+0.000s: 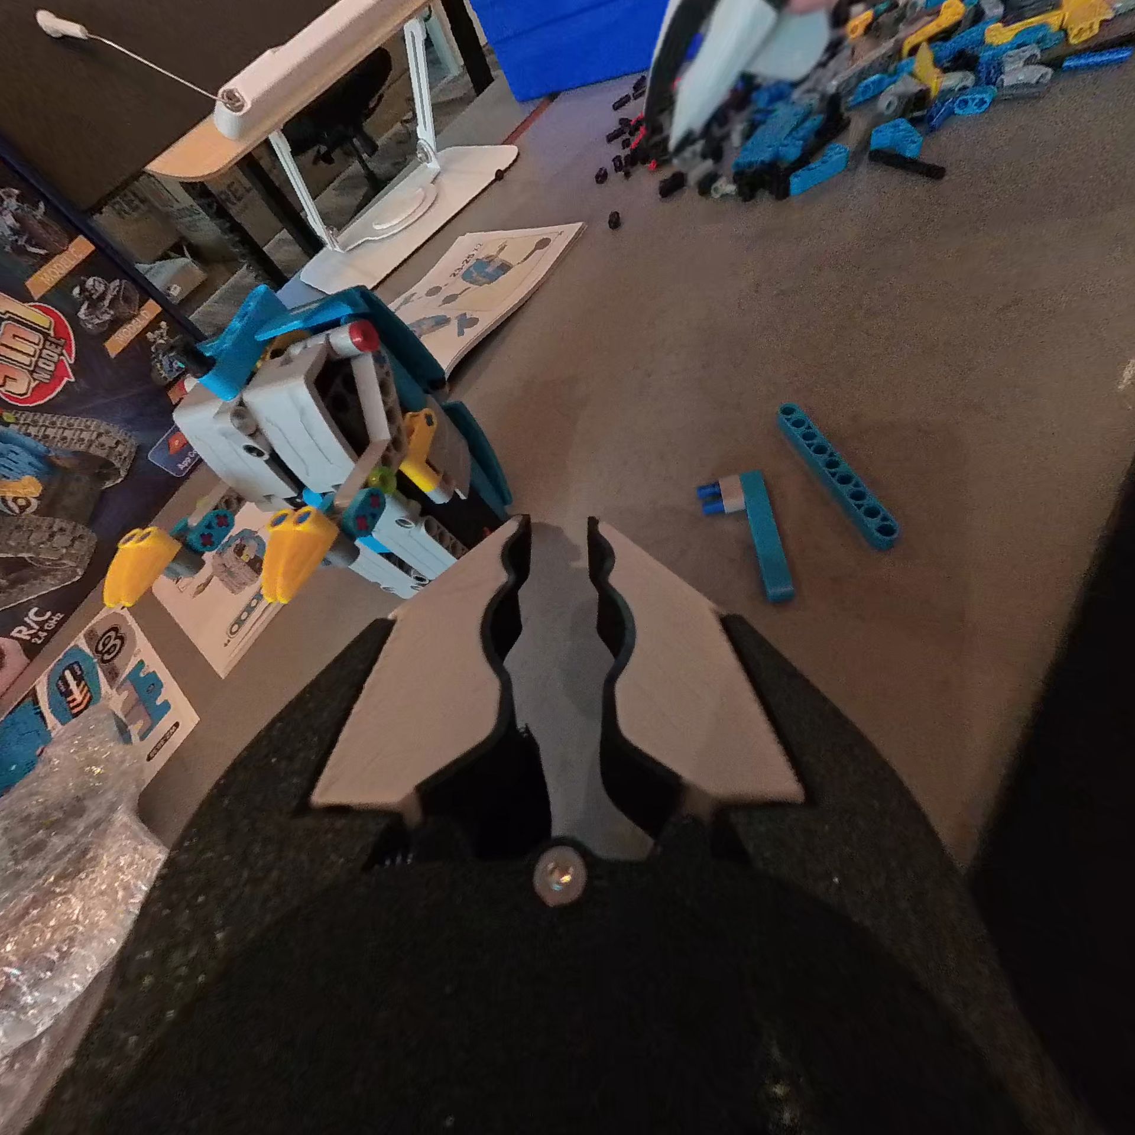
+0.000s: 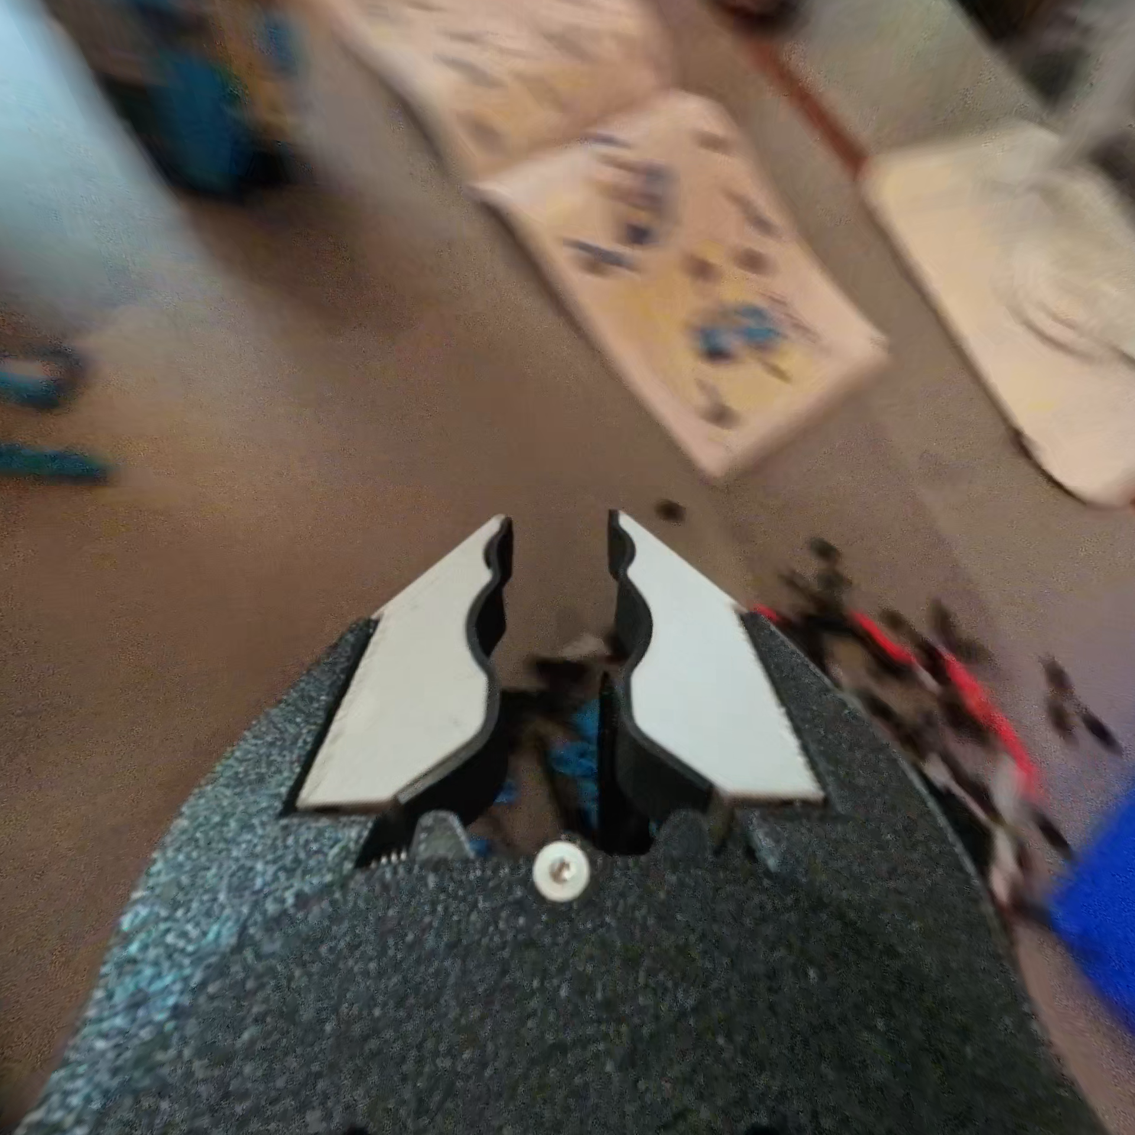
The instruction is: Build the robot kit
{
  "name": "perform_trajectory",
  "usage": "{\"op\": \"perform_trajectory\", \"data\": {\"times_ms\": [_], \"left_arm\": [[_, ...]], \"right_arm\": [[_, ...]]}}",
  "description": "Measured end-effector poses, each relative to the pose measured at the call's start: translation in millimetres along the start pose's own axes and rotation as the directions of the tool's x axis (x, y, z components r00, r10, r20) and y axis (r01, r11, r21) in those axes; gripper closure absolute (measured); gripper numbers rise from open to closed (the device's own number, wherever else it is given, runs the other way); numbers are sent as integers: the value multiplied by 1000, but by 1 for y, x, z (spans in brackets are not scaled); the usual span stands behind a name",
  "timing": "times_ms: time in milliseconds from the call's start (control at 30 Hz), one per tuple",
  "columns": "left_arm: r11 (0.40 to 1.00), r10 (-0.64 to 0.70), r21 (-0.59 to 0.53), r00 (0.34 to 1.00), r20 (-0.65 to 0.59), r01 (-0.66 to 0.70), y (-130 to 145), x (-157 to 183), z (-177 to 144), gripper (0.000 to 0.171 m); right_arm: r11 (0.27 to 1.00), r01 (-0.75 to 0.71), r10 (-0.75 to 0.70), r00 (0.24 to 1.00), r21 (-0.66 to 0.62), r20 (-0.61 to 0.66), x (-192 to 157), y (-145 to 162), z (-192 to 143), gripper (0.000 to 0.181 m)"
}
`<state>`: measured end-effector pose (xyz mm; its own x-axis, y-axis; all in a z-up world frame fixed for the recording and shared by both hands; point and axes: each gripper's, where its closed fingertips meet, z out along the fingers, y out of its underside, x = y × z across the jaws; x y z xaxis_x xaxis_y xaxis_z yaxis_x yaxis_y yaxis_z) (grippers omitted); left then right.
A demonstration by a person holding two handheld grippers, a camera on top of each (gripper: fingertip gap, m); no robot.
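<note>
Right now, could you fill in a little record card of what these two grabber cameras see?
surface: brown table
left gripper: open, empty, above bare table
nearest to left gripper: half-built toy vehicle in blue, white and yellow, to its left
loose parts: long blue holed beam; shorter blue beam with pins at one end
far pile: blue, yellow, grey and black pieces
paper: open instruction booklet
right gripper: open, empty; view blurred
near right gripper: small black and red pieces

Dim brown tabletop (image 1: 768, 319); beyond it a wood-topped desk (image 1: 202, 147) on white legs.
</note>
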<state>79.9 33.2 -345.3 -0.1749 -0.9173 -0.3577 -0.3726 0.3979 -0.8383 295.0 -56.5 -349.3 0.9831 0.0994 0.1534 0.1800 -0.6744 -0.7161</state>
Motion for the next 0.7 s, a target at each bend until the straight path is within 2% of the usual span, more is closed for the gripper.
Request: {"op": "perform_trajectory", "data": {"times_ms": [33, 100, 133, 233, 400, 567, 700], "left_arm": [[1000, -1, 1, 1000, -5, 1, 0, 0, 1, 154], [1000, -11, -1, 1000, -11, 11, 0, -1, 1, 154], [1000, -14, 1, 1000, -11, 14, 0, -1, 1, 154], [1000, -4, 1, 1000, -9, 4, 0, 0, 1, 154], [999, 30, -12, 1000, -9, -30, 2, 4, 2, 154], [999, 38, -21, 999, -12, -38, 3, 5, 3, 154], [999, 46, -22, 999, -10, -46, 3, 6, 3, 154]], "right_arm": [[996, -93, 93, 993, 8, -78, 29, 10, -4, 148], [972, -227, 233, 965, 69, -119, 52, 20, -12, 150], [965, -250, 260, 953, 78, -156, 59, 26, -15, 151], [971, -238, 229, 925, 8, -305, 75, 49, -22, 154], [959, -283, 250, 865, -10, -434, 97, 60, -39, 158], [929, -367, 323, 870, -52, -371, 92, 77, -34, 151], [912, -407, 384, 890, -49, -245, 81, 78, -23, 150]]}}
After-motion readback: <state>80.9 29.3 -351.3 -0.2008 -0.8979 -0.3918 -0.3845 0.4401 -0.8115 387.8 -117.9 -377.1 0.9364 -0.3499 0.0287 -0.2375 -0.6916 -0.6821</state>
